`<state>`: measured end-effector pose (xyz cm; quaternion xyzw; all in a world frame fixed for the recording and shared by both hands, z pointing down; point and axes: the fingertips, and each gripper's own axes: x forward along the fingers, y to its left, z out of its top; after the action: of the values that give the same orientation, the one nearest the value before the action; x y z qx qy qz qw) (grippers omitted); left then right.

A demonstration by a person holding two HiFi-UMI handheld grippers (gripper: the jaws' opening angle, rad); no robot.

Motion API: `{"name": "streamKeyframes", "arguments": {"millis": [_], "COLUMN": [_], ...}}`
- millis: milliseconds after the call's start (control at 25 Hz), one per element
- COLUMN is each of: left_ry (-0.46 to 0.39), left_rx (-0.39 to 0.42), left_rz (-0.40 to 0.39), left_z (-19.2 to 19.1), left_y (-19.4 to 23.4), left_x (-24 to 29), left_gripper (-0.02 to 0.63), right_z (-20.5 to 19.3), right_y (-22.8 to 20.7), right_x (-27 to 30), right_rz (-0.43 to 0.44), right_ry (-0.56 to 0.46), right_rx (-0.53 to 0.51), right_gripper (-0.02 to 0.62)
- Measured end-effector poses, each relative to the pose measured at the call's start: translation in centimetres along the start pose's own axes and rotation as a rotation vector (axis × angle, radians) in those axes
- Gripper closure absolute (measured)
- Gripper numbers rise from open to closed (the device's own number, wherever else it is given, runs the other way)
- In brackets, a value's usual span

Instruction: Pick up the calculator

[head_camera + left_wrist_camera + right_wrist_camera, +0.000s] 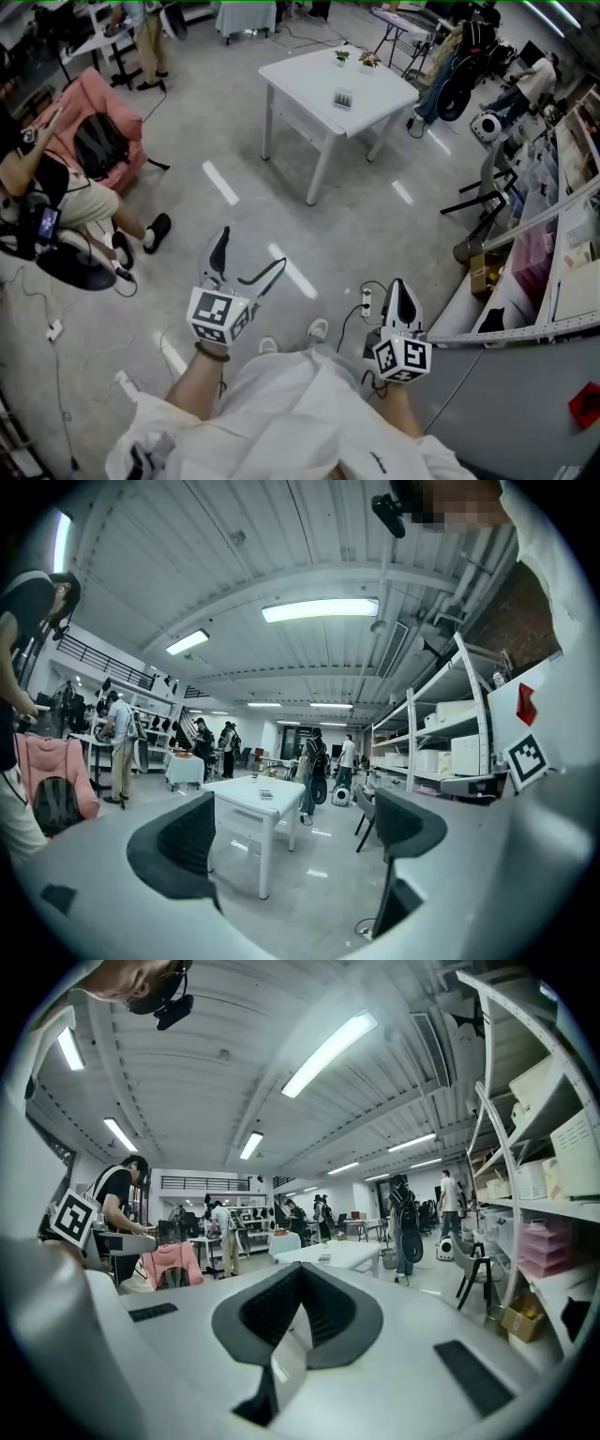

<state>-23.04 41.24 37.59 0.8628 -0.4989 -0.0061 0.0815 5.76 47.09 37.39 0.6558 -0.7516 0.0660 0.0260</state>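
Left tongs (251,251), well short of the white worktop (309,75): jaws wide apart, nothing between them. Right tongs (397,286), also well short of the worktop: jaws pressed together, empty. Calculator (344,98) lies flat on the worktop, untouched.

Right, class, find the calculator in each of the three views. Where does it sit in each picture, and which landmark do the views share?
Head view: the calculator is upper centre, lying on the white table.
Left gripper view: it is small, just left of centre, on the tabletop.
Right gripper view: it is tiny, near the centre, on the far tabletop.
Shared landmark: the white table.
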Motion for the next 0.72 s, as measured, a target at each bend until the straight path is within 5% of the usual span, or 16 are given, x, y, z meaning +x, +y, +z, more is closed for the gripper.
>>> {"name": "streamKeyframes", "arguments": {"millis": [720], "left_ry": [0.001], "left_rx": [-0.031], "left_rz": [0.029], "left_z": [0.5], "left_y": [1.2], "left_x": [8.1], "left_gripper": [0.094], "right_z": [0.3], "right_y": [-4.4], "right_x": [8.5], "right_rz": [0.020], "right_ry": [-0.016], "right_rx": [0.040], "right_gripper": [0.577]}}
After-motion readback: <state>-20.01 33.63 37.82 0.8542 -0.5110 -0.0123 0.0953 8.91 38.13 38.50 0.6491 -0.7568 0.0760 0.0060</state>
